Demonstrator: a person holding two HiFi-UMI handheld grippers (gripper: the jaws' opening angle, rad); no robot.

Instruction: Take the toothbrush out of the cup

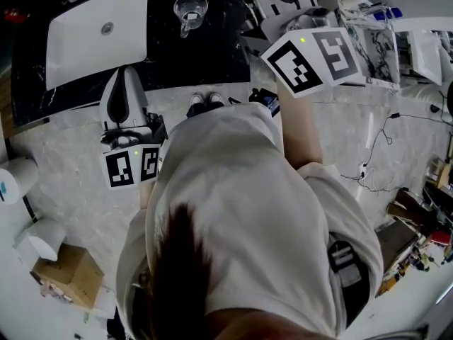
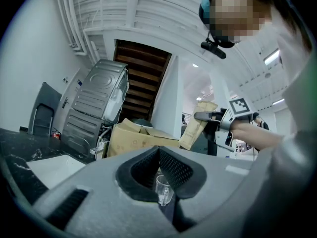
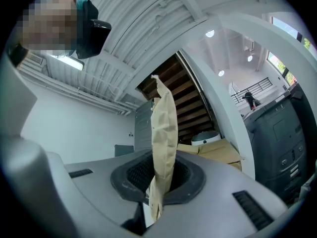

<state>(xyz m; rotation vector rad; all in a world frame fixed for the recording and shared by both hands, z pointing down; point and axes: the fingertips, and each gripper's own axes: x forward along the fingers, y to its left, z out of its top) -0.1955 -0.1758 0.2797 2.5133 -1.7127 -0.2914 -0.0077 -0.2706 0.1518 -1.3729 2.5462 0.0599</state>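
We see no bare toothbrush. The right tool (image 3: pixel 161 180) is closed on a long tan paper packet (image 3: pixel 165 133), and we cannot tell whether the toothbrush is inside it. In the right gripper view the packet's long axis runs up and away from the jaws, with a short end hanging below them. In the left gripper view the same packet leans, with its upper end toward the right. There is some print on it, but it is too small for us to read.

The glass cup (image 1: pixel 190 9) stands upright on the black bench (image 1: pixel 212 55), mouth up, with its handle toward the person. It is well apart from both tools. Beside it, to the left, a white rectangular basin (image 1: pixel 99 30) is set in the bench.

The right forearm (image 1: pixel 301 129) is bare and stretched forward over the bench edge, and it carries the tool high. Its marker cube (image 1: pixel 311 57) shows black and white square patterns, not letters.

The left tool (image 1: pixel 124 76) is lower, near the bench edge, and points toward the bench. Its jaws are drawn together to a narrow state and grip nothing. In the left gripper view the cup shows small and far, through the slit under the pads. The left marker cube (image 1: pixel 133 167) also carries only square patterns.

The person wears a white shirt (image 1: pixel 233 211). A cardboard box (image 1: pixel 67 271) lies on the floor at the left.
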